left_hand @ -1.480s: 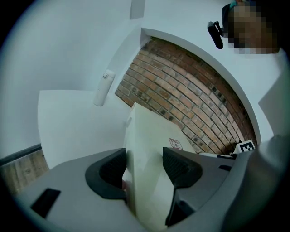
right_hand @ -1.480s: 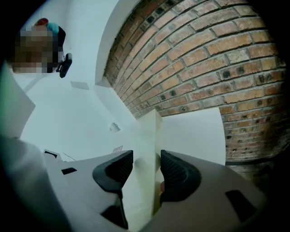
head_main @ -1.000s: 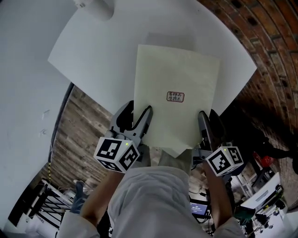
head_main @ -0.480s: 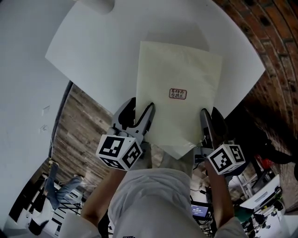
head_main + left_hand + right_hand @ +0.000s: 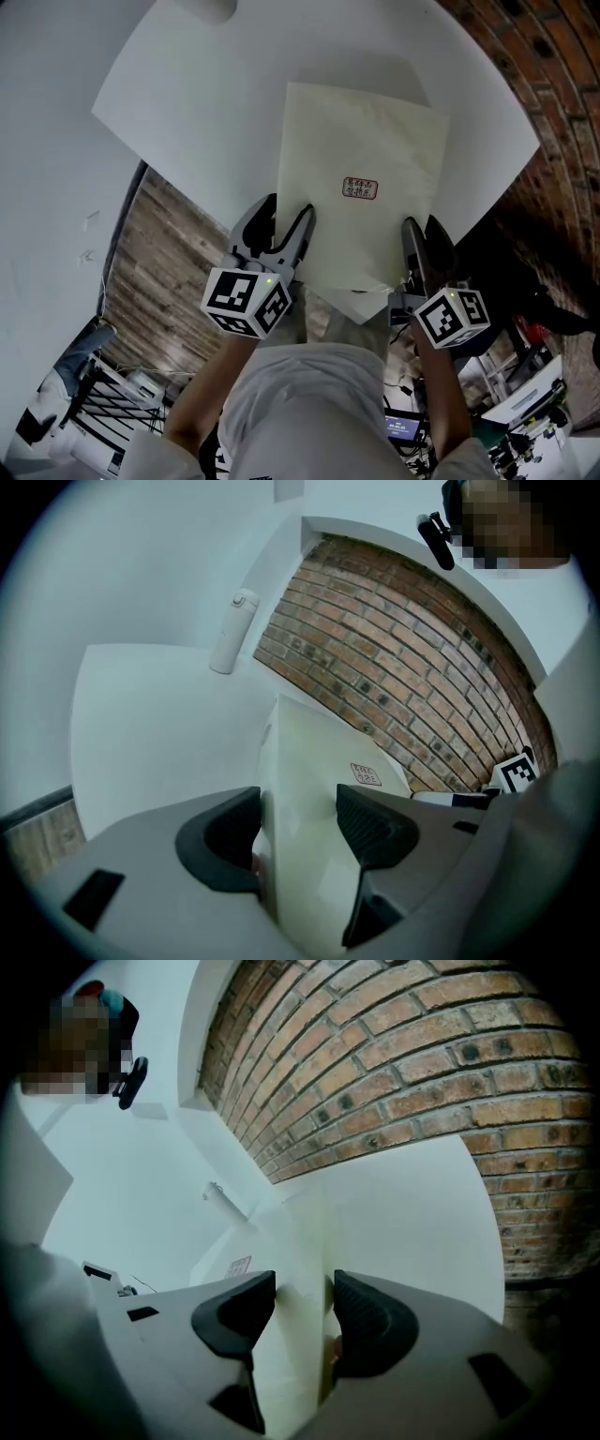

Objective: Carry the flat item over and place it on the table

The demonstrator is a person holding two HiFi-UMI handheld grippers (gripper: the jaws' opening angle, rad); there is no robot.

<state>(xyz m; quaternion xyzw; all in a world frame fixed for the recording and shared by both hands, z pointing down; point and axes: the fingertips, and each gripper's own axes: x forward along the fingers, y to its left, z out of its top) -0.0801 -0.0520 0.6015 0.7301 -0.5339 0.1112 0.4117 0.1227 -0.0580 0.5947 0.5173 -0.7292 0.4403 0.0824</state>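
Observation:
The flat item [image 5: 361,141] is a pale cream envelope-like sheet with a small red-printed label [image 5: 360,188]. It hangs just above the round white table [image 5: 206,103] and casts a shadow there, while its near edge juts out past the table's rim. My left gripper [image 5: 286,211] is shut on its near-left edge, and in the left gripper view the sheet [image 5: 309,780] runs between the dark pads. The right gripper [image 5: 422,230] is shut on the near-right corner; the sheet [image 5: 300,1241] fills the gap between that gripper's pads.
A white cylinder [image 5: 230,635] lies at the far side of the table [image 5: 141,724]. A brick surface [image 5: 553,112] curves round the right. Wood flooring [image 5: 150,272] lies at the left below the table edge. Cluttered equipment [image 5: 525,394] stands at lower right.
Both grippers and the sheet have drifted slightly forward and to the right over the table. The grip on both sides is unchanged.

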